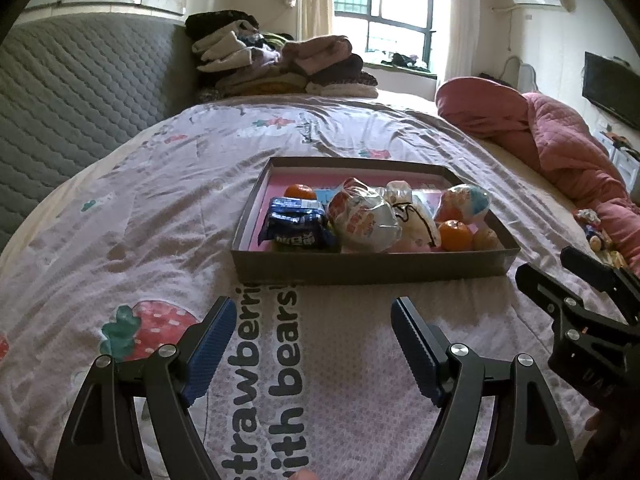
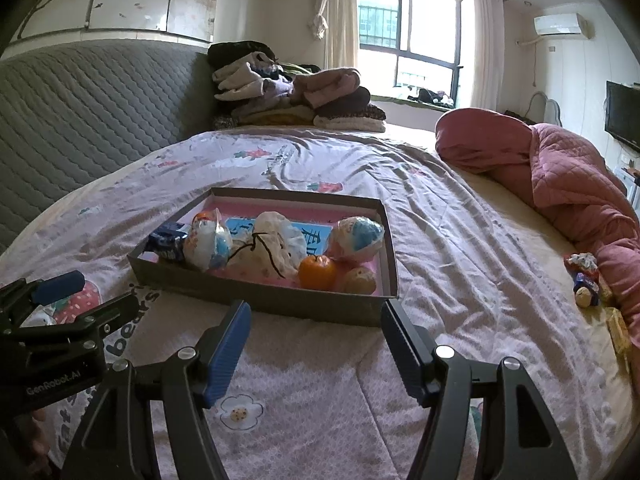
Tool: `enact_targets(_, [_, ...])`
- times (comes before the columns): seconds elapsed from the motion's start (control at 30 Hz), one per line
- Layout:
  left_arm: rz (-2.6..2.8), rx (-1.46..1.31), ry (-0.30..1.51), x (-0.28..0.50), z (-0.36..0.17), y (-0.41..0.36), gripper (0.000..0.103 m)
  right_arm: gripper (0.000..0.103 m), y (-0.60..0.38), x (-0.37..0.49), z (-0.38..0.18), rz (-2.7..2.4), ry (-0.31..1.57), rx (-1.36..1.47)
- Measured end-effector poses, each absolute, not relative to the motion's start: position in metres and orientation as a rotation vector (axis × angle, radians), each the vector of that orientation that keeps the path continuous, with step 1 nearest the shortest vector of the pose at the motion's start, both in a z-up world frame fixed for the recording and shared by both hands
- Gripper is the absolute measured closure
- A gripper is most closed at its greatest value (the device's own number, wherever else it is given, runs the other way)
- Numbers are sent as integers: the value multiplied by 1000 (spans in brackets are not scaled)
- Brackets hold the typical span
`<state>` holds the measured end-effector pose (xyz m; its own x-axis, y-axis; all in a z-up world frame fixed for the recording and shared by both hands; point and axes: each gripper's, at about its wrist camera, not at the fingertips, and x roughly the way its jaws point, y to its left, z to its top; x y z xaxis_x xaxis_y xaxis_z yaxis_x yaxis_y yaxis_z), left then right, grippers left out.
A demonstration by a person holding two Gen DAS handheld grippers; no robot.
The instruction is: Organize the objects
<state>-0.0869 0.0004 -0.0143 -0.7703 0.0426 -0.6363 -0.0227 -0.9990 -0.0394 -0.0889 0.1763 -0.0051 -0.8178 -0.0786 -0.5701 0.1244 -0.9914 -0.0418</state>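
Snacks mostly sit packed already in the shallow cardboard box (image 1: 372,268) on the quilt: crinkly blue packet (image 1: 296,228), glossy orange (image 1: 455,235), while the left gripper (image 1: 312,344) hangs released and empty before it. Right-wrist view shows the right gripper (image 2: 314,350) likewise spread and empty, and a few small wrapped sweets (image 2: 586,276) loose beside the pink quilted blanket (image 2: 568,184), probably left to collect.

Box (image 1: 372,268) w/ snacks (image 1: 364,216) on bed (image 1: 160,200), clothes pile (image 1: 280,64) behind.

Matt cardboard box (image 2: 256,298), glossy plastic snack wrappers (image 1: 362,216), wrinkled cotton bedsheet (image 1: 160,208), quilted headboard (image 1: 72,80).
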Motion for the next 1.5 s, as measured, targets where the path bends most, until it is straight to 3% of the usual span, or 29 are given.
enact_targets(1.5, [2914,-1090,-39,-96,-49,3,23,36,183,-93,-46,-2879,65,943])
